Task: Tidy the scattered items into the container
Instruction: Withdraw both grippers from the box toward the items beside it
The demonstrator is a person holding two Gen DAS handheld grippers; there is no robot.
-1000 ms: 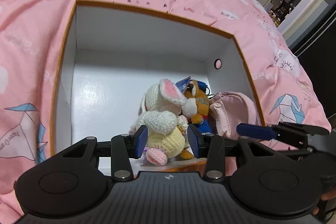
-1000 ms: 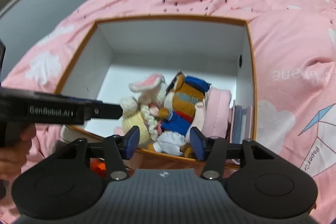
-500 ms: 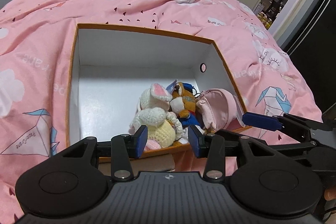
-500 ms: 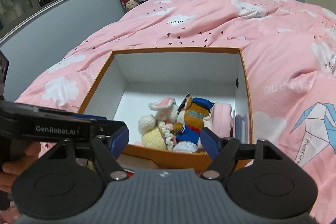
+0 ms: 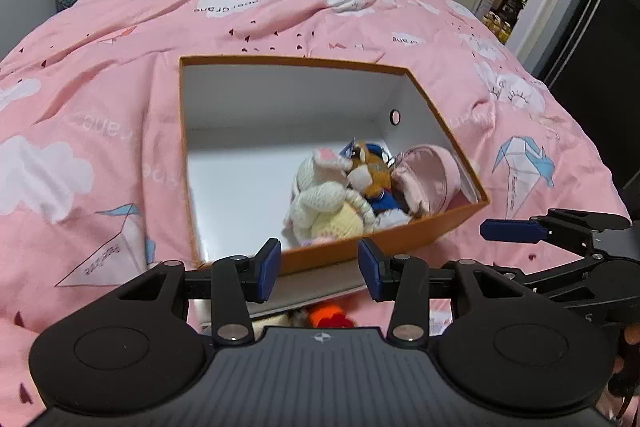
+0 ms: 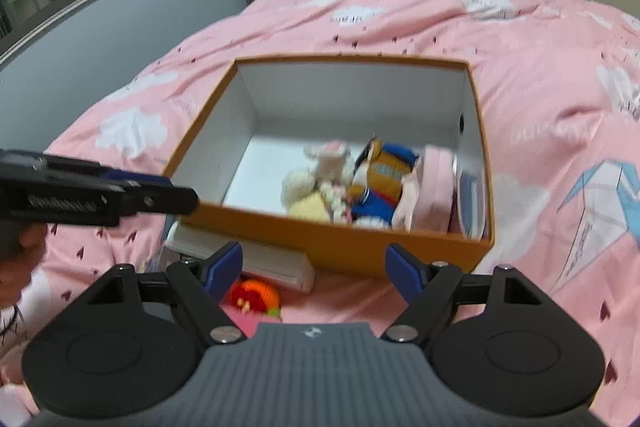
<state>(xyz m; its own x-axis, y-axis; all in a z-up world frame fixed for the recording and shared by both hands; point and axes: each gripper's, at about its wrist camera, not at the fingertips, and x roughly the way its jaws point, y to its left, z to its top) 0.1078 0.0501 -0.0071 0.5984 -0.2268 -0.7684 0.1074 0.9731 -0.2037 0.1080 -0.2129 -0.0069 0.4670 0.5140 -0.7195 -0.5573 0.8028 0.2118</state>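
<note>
The orange box [image 6: 340,239] lies long-side away, white inside, holding a crochet bunny [image 5: 320,203]. Left gripper [image 5: 319,270] is opening, empty; right gripper [image 6: 314,269] released, empty.

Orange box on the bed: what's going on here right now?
A person holds a gripper in each hand above the orange cardboard box on the pink quilt. A cream crochet bunny, an orange plush in blue clothes and a pink pouch already lie inside. The left gripper has nothing between its jaws, which are opening. The right gripper is open and empty. An orange-red crochet toy and a white flat box are outside.
</note>
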